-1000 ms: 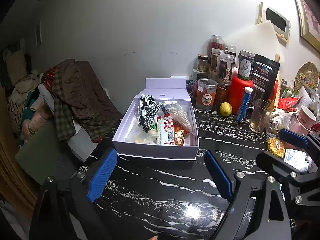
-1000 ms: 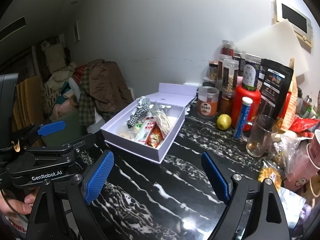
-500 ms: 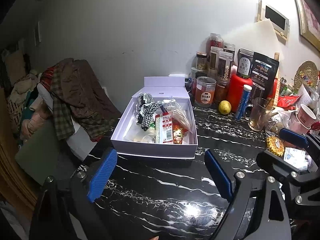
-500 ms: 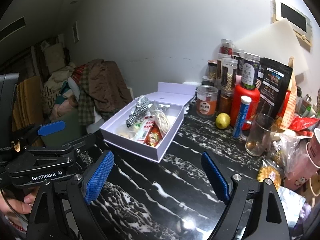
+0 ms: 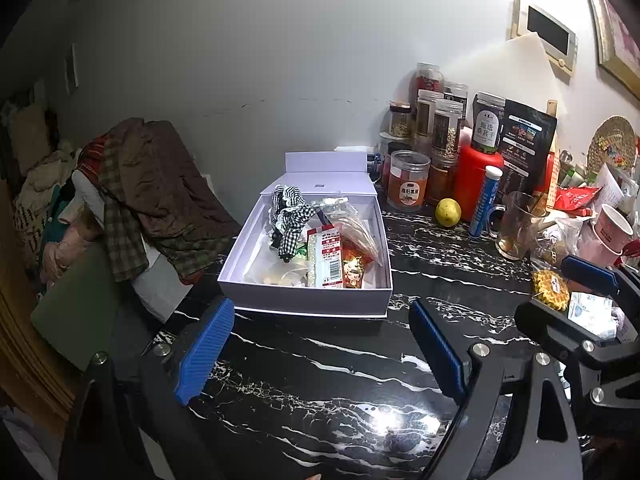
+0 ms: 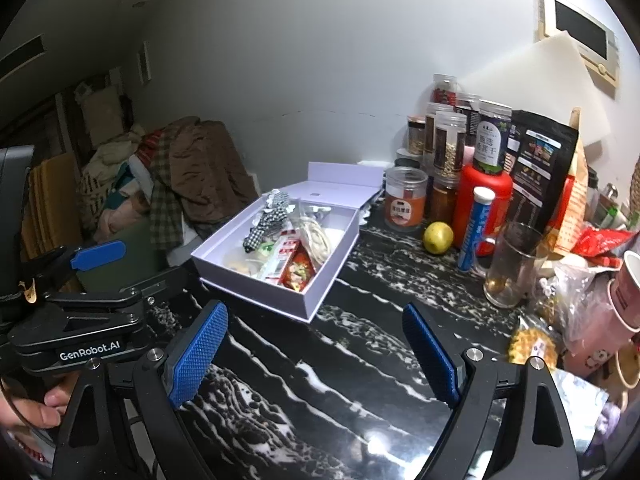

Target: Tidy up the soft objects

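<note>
While the white box (image 5: 306, 294) is sitting open on the black marble counter (image 5: 320, 372), its lid is leaning back toward the grey wall behind it. Lying inside the box, a black-and-white checked cloth (image 5: 290, 216) is bunching up at the far left corner, a clear plastic bag (image 5: 352, 224) is slumping along the right wall, and a white-and-red packet (image 5: 329, 260) with a small red sachet (image 5: 354, 272) beside it is resting against the near wall. Pale wrapped pieces are filling the near left corner, too small to tell apart.

Nearer the camera than the box, the left gripper (image 5: 320, 354) is hovering over bare counter with its blue pads spread wide and nothing between them. To the right of the box, the right gripper (image 6: 316, 356) is also hovering with its jaws wide apart and empty, well clear of the box's near corner; a person's hand (image 6: 32, 408) is showing beneath the left tool in the right wrist view.

Just right of the box's far corner, a clear jar with an orange label (image 5: 408, 186) is standing, with a yellow-green fruit (image 5: 448, 212), a blue tube (image 5: 485, 202) and a red bottle (image 5: 476, 176) beyond it. Left of the box, off the counter, a heap of brown and plaid clothes (image 5: 148, 196) is piling up.
</note>
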The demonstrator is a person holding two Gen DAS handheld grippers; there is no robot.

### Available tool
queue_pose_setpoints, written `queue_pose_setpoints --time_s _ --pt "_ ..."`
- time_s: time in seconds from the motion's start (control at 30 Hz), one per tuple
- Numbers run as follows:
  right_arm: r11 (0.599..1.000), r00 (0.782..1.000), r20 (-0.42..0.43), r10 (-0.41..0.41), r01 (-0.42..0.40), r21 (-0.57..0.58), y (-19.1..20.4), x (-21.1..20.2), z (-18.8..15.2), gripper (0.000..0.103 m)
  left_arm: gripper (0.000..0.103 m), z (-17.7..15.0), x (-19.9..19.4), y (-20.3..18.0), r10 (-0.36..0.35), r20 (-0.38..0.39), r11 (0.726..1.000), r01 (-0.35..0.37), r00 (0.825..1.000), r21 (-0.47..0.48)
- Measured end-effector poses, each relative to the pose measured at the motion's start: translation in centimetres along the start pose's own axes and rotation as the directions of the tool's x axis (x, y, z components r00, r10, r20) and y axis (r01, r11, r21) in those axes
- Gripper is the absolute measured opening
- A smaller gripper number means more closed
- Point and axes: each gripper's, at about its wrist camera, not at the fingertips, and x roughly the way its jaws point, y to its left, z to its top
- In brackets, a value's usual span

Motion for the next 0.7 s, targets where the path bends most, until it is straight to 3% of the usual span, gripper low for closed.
queue_pose_setpoints --time_s 0.7 --pt "1.000 1.000 -0.015 -0.008 0.009 0.015 -0.90 0.73 -0.04 0.090 0.090 0.50 0.67 -0.61 -0.013 -0.008 1.000 0.013 1.000 0.013"
